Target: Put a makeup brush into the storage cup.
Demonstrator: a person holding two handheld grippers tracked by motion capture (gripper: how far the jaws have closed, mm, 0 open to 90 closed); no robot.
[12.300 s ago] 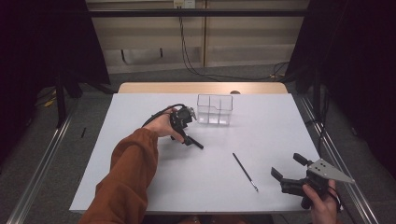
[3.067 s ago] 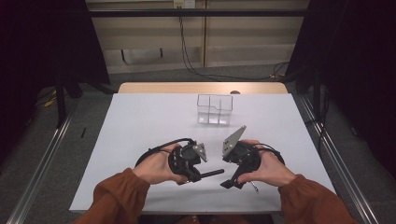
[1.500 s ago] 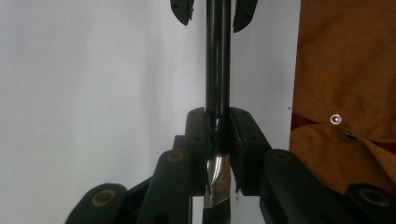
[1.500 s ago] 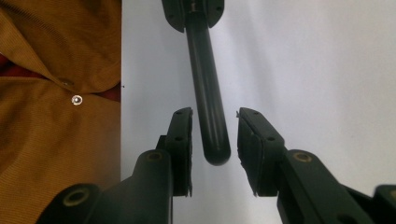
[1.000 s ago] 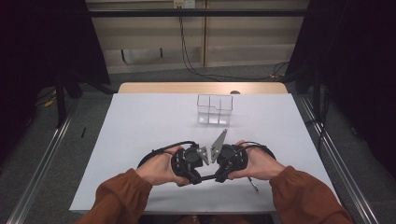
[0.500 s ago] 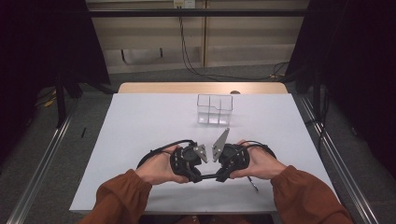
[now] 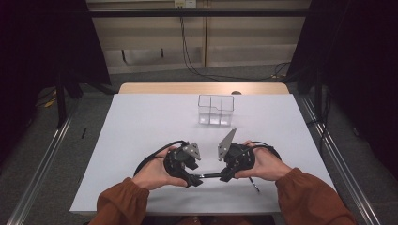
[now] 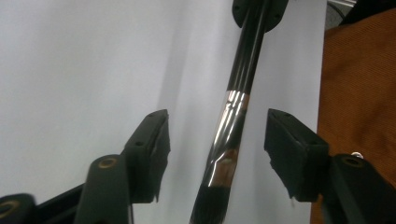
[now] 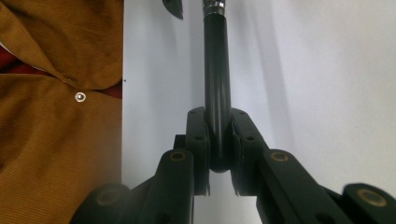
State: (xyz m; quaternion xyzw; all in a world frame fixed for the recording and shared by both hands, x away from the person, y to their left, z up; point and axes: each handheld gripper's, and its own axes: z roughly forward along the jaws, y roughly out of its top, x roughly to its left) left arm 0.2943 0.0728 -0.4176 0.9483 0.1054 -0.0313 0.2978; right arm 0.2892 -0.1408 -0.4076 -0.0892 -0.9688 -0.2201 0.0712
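White desk [image 7: 141, 122] under dark curtains, clear box [image 7: 215, 110] at twelve o'clock near the far edge. Down at six o'clock, left tool [image 7: 195, 181] and right tool [image 7: 225, 176] nose to nose, with a black brush [image 7: 210, 176] bridging the gap between them.

Left tool's jaws just now opening: seen from the left gripper view, left tool [image 8: 215, 135] parted about halfway, pads clear of the brush [image 8: 233, 121] on both sides, silver collar running between them from six o'clock up toward one o'clock, touching neither. Nothing gripped there.

Seen from the right gripper view, right tool [image 9: 218, 140] nearly closed, pads pressed on the round end of the brush handle [image 9: 216, 84], shaft pointing off to twelve o'clock.

Reads as a hand-over just completed: weight of the brush now carried by the right tool alone. Likely next, drawing the left tool back without knocking the bristle end, then on toward the box.
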